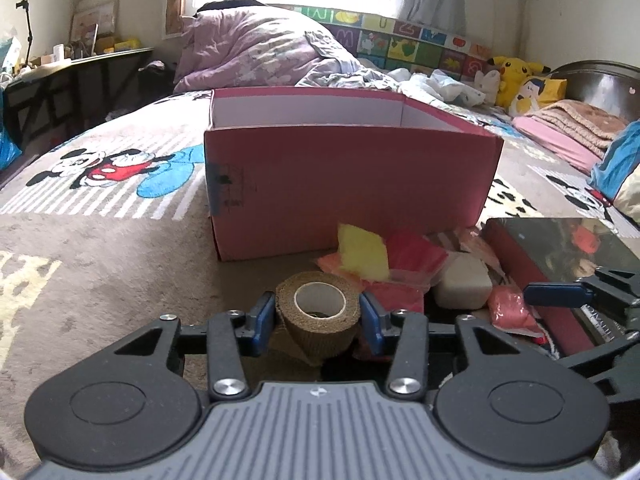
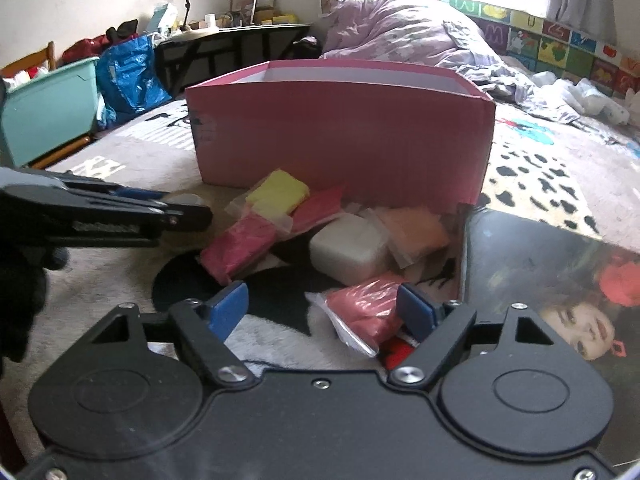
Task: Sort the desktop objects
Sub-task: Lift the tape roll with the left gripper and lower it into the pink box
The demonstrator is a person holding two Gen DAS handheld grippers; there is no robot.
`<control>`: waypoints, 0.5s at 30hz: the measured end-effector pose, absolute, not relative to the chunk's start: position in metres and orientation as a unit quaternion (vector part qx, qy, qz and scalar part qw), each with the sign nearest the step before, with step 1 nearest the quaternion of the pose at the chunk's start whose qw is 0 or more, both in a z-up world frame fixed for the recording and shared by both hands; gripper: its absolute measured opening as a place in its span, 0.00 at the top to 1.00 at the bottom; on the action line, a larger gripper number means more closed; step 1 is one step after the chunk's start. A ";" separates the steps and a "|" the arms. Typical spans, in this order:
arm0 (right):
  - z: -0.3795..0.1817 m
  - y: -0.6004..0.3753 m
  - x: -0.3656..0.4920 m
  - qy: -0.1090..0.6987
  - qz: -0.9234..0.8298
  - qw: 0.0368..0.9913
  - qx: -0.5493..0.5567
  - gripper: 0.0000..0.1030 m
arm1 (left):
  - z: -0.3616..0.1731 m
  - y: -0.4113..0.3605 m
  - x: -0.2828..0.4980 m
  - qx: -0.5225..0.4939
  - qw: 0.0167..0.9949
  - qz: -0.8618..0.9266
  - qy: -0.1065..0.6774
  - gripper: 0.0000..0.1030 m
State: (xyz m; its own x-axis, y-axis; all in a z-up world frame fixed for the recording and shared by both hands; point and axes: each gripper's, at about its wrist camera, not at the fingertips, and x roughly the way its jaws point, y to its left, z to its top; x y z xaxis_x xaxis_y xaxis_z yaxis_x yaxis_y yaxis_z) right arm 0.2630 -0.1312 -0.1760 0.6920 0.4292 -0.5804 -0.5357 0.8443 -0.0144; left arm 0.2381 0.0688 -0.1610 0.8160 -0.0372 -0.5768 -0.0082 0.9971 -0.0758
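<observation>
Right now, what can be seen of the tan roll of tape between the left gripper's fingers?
The tan tape roll looks like crepe-textured bandage wrap wound on a pale cardboard core, whose open hole faces up toward the camera. A loose end hangs at its lower front. It sits low over the grey patterned bedspread, in front of the pink box and left of the bagged coloured blocks. The left gripper is shut on it, its blue pads pressing both sides. In the right wrist view it is mostly hidden.

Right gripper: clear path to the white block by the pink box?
Probably yes. The right gripper is open, and the white block lies just ahead, top bare. A pink packet between the fingers partly crowds the approach.
</observation>
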 end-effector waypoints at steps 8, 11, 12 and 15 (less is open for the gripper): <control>-0.179 -0.122 0.260 0.279 0.253 0.915 -0.146 0.19 | -0.140 0.068 0.232 -0.050 0.953 -0.014 0.299 0.58; -0.183 -0.121 0.261 0.282 0.249 0.913 -0.160 0.19 | -0.135 0.068 0.233 -0.055 0.951 -0.013 0.303 0.58; -0.184 -0.121 0.261 0.284 0.248 0.911 -0.165 0.19 | -0.132 0.068 0.234 -0.057 0.951 -0.014 0.302 0.58; -0.184 -0.121 0.262 0.285 0.250 0.909 -0.170 0.19 | -0.121 0.064 0.236 -0.055 0.953 -0.018 0.297 0.58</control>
State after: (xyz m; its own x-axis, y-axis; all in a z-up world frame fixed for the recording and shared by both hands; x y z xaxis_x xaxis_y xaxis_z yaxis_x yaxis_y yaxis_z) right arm 0.2618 -0.1212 -0.1843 0.7121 0.3580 -0.6040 -0.5522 0.8168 -0.1669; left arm 0.2360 0.0638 -0.1205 0.8232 -0.0678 -0.5637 0.0024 0.9933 -0.1160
